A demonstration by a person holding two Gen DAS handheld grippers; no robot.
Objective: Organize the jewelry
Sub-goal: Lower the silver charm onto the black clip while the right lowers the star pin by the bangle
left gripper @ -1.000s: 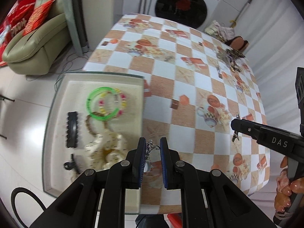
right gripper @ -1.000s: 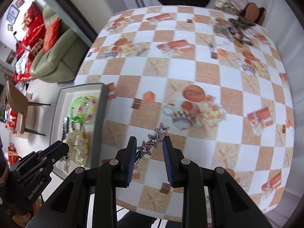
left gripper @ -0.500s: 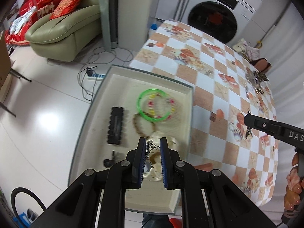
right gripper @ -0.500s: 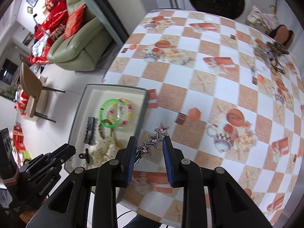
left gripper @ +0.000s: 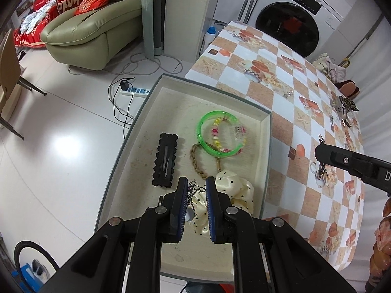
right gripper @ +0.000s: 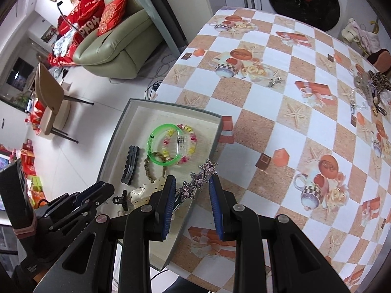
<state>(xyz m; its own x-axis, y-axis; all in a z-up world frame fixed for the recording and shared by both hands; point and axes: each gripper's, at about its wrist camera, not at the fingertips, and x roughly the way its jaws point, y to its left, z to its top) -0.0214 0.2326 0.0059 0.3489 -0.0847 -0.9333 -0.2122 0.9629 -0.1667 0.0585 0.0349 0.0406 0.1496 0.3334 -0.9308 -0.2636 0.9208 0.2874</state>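
A shallow cream tray (left gripper: 266, 131) (right gripper: 127, 117) sits at the table's left edge. It holds a green bangle (left gripper: 207, 122) (right gripper: 152, 144), a bead bracelet (left gripper: 216, 138), a black hair clip (left gripper: 165, 162) (right gripper: 130, 163), a brown braided cord (left gripper: 195, 160) and a cream dotted scrunchie (left gripper: 234, 193). My left gripper (left gripper: 196, 190) is shut on a silver chain piece (left gripper: 194, 188), above the tray's near part. My right gripper (right gripper: 191, 186) is shut on a purple star hair clip (right gripper: 199, 179), over the tray's right rim.
The checkered tablecloth (right gripper: 281, 127) stretches right. A pile of more jewelry (right gripper: 369, 90) lies at the far right edge, and a small silver piece (right gripper: 275, 81) lies mid-table. A sofa, a power strip and a washing machine stand beyond the table.
Both grippers moved left from over the tablecloth to over the tray, each still holding its piece. The tray now fills the middle of the left wrist view.
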